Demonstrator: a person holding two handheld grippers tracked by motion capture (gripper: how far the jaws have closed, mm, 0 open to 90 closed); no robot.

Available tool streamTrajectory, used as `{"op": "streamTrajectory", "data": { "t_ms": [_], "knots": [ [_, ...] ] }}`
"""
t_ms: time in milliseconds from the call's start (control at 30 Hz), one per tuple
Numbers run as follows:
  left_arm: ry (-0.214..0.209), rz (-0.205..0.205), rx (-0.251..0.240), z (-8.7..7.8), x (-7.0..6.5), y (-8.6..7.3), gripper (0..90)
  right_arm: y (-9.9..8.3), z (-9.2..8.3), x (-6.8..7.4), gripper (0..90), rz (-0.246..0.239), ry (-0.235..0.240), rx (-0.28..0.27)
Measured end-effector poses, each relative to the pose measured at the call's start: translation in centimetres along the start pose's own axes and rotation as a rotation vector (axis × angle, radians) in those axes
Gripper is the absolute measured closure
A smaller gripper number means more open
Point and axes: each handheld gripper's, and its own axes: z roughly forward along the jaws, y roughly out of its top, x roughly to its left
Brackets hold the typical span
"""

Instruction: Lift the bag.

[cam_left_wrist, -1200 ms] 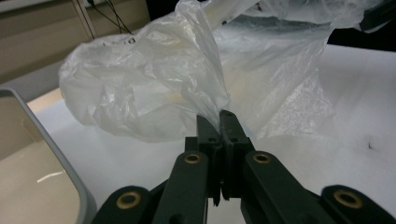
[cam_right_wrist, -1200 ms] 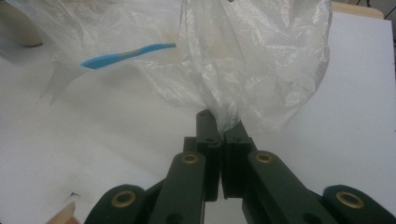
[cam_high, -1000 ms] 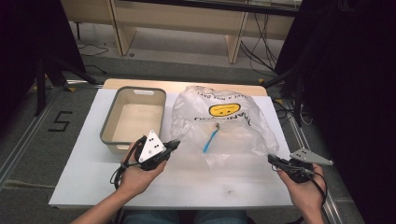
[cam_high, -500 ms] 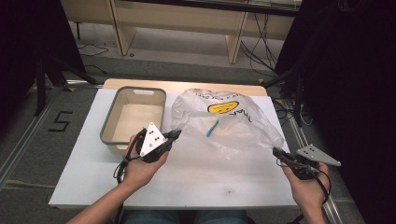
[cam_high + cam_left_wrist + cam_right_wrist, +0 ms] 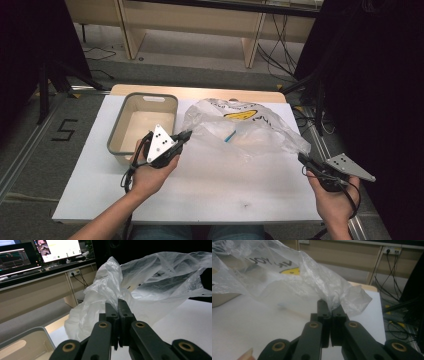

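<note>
A clear plastic bag (image 5: 250, 131) with a yellow face print lies spread across the middle of the white table (image 5: 210, 190). A small blue item (image 5: 230, 135) shows through the film. My left gripper (image 5: 188, 133) is shut, with the bag's left edge pinched at its tips. In the left gripper view the film (image 5: 140, 287) rises straight from the closed left gripper (image 5: 118, 302). My right gripper (image 5: 302, 158) is shut on the bag's right corner. In the right gripper view that corner (image 5: 352, 298) meets the closed right gripper (image 5: 329, 303).
A grey bin (image 5: 116, 145) stands at the table's left, just behind my left hand. A wooden board (image 5: 200, 92) borders the far edge. Shelving and cables lie on the floor beyond. Bare tabletop stretches between my hands at the front.
The bag has been drawn up and tauter between the two grippers, and the blue item inside has shifted away from me. Both hands have barely moved.
</note>
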Motion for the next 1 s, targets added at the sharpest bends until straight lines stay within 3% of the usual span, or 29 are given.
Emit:
{"op": "streamTrajectory", "data": {
  "t_ms": [533,1000],
  "knots": [
    [0.066,-0.033,-0.069,-0.4,1.7,1.7,88.6,2.4,-0.7,-0.4,88.6,-0.003,-0.035,-0.099],
    [0.080,-0.039,-0.080,-0.5,2.0,1.9,88.6,3.1,-0.4,-0.3,88.6,-0.008,-0.038,-0.121]
  ]
}}
